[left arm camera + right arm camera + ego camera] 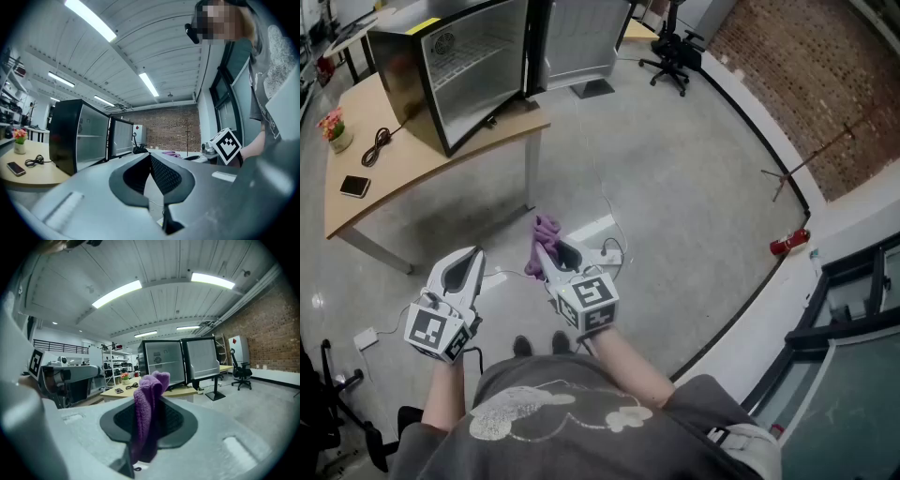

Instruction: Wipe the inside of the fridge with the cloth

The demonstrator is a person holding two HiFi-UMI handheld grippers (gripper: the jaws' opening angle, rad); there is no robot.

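Approach step; wiping not begun. Right gripper (548, 262) jaws clamped on cloth (547, 228), well short of fridge (459, 66). Fridge on table (384, 187), door open. Left gripper (151, 164) jaws together, empty. Next: carry cloth into fridge, press on inner wall.

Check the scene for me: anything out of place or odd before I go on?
Nothing spilled or broken. A red cylinder, maybe a fire extinguisher, lies on its side on the floor by the wall, and a power strip with loose cables lies just ahead of the feet. The cloth is clamped in the right gripper.
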